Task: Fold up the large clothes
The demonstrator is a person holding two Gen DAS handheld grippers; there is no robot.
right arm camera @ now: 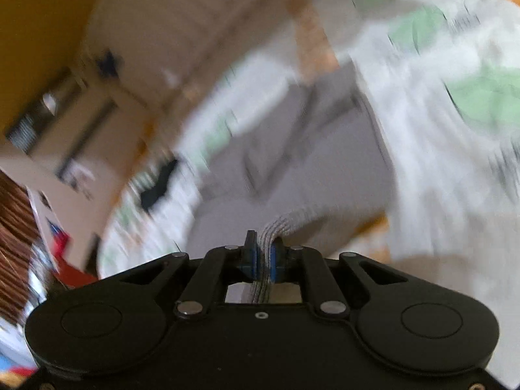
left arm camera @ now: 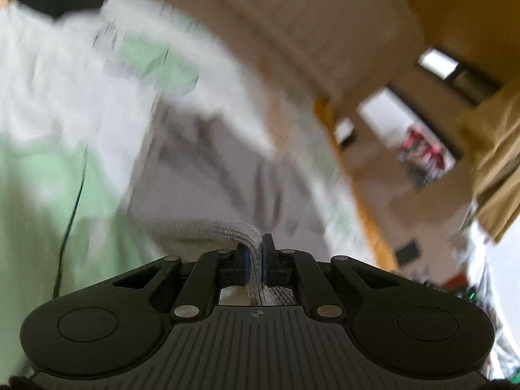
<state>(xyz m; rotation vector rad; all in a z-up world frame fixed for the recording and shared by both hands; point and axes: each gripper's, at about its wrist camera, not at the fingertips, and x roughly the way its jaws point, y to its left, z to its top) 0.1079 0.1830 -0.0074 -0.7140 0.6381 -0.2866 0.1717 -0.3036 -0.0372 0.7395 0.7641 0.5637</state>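
Grey garment (left arm camera: 208, 175) (no legible label), both grippers clamped

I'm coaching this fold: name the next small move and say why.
Probably lift both ends together and carry them over the rest. The left tool and right tool each pinch the ribbed edge of the grey garment, whose body lies on the white-and-green sheet.

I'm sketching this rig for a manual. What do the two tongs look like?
Both tongs are matte black with the same build: two round discs at the sides, angled link arms with silver rivets, and black fingers with blue pads. The left tongs have a ribbed grey plate with a small star mark at its top edge. The right tongs have a smooth black plate with one small screw. No cables, hands or sleeves show.
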